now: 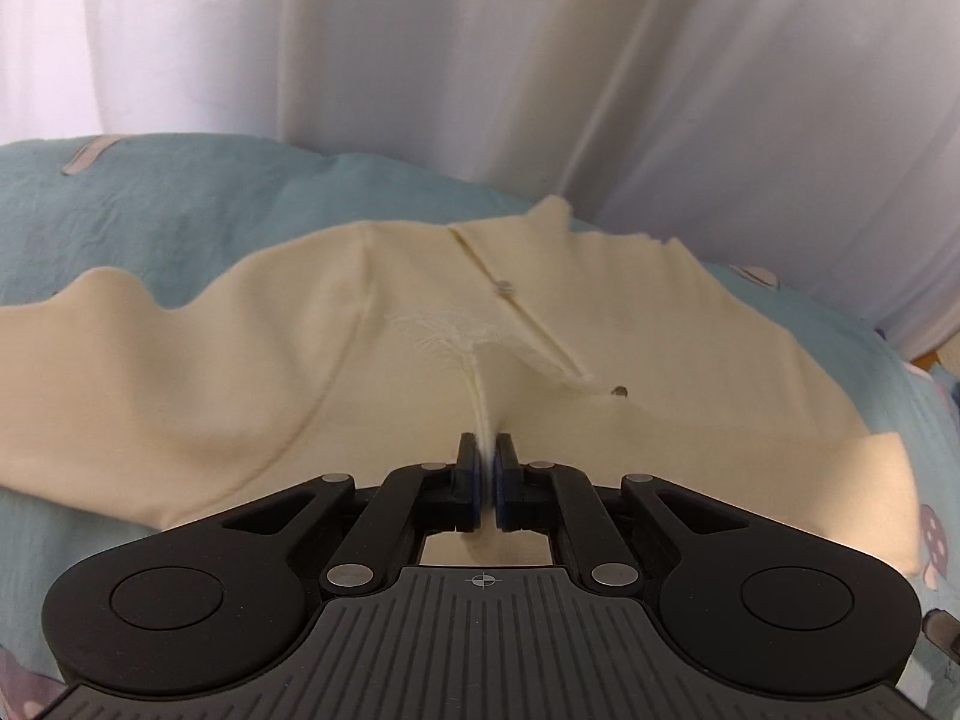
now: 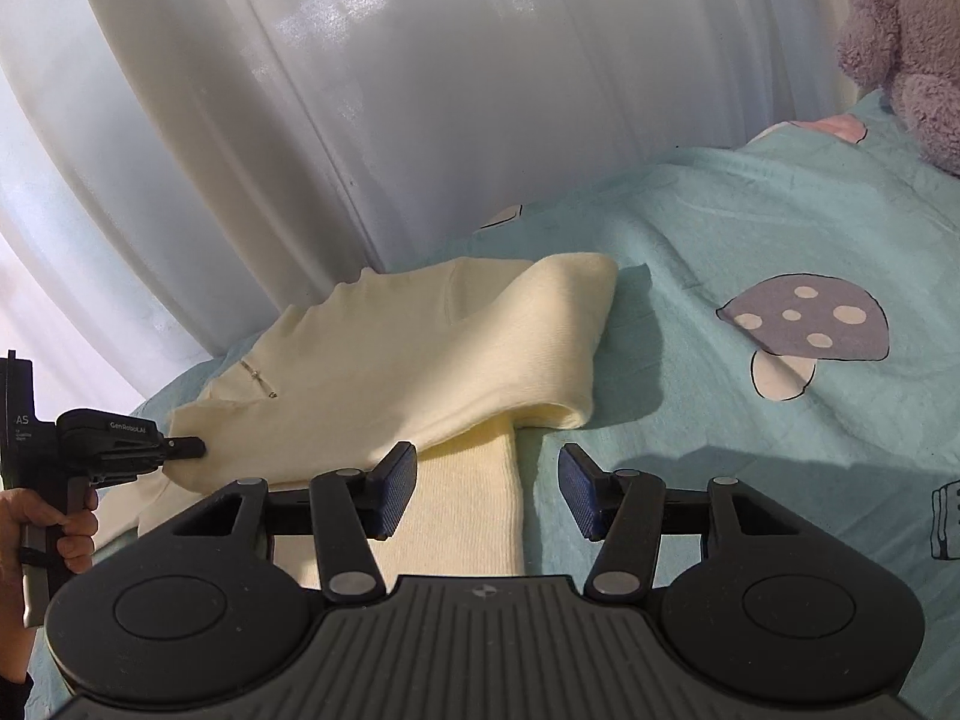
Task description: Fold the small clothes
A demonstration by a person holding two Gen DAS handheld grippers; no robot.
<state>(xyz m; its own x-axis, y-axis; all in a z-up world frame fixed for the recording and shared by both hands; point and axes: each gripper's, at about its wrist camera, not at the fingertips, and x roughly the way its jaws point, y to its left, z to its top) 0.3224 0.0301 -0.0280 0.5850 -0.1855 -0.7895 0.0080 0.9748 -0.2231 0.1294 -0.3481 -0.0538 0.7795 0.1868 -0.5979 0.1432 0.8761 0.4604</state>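
Note:
A cream knit garment (image 1: 240,360) with small buttons on its placket lies partly folded on the bed. My left gripper (image 1: 487,441) is shut on a thin pinch of its fabric, which rises as a taut ridge from the pads. The right wrist view shows the same garment (image 2: 420,348) with one sleeve folded across it, and the left gripper (image 2: 186,449) gripping its left edge, held by a person's hand (image 2: 60,522). My right gripper (image 2: 487,453) stands open low over the garment's lower strip (image 2: 468,510). Its pads do not press on the fabric.
The bed is covered by a teal sheet (image 2: 720,228) printed with mushrooms (image 2: 804,324). A white curtain (image 2: 360,90) hangs right behind the garment. A purple plush toy (image 2: 912,42) sits at the far right.

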